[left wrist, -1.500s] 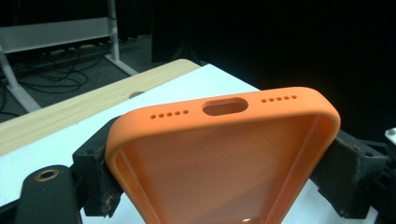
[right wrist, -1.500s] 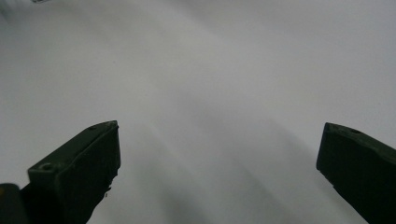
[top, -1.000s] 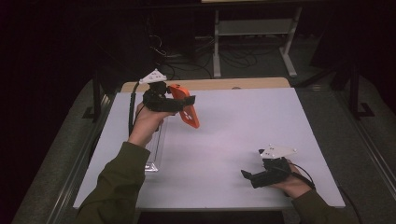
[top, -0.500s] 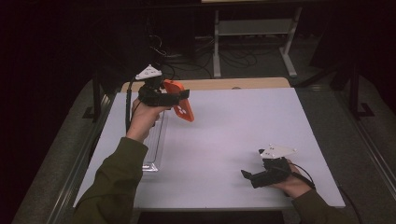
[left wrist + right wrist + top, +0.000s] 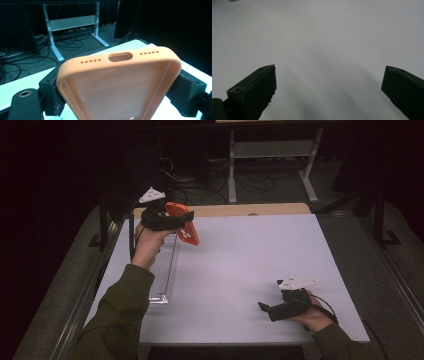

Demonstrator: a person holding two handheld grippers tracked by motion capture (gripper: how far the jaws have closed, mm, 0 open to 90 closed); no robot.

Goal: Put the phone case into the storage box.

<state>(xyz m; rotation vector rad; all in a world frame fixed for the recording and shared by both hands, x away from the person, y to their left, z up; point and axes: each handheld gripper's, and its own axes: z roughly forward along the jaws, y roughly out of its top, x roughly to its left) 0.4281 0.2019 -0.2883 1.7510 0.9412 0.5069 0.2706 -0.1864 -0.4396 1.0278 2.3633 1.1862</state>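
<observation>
Gripping an orange phone case above the table's far left corner

Reaching forward from the near edge, the person's left forearm is stretching out with the wrist raised. The left gripper (image 5: 175, 221) is clamping the orange phone case (image 5: 183, 222) across its width, lifted off the white table (image 5: 250, 255), slanting down to the right. A clear tray (image 5: 162, 270) is lying beneath that arm. The right hand (image 5: 312, 315) is resting low near the front right edge, and the right gripper (image 5: 264, 308) is pointing left with jaws spread wide, holding nothing.
</observation>
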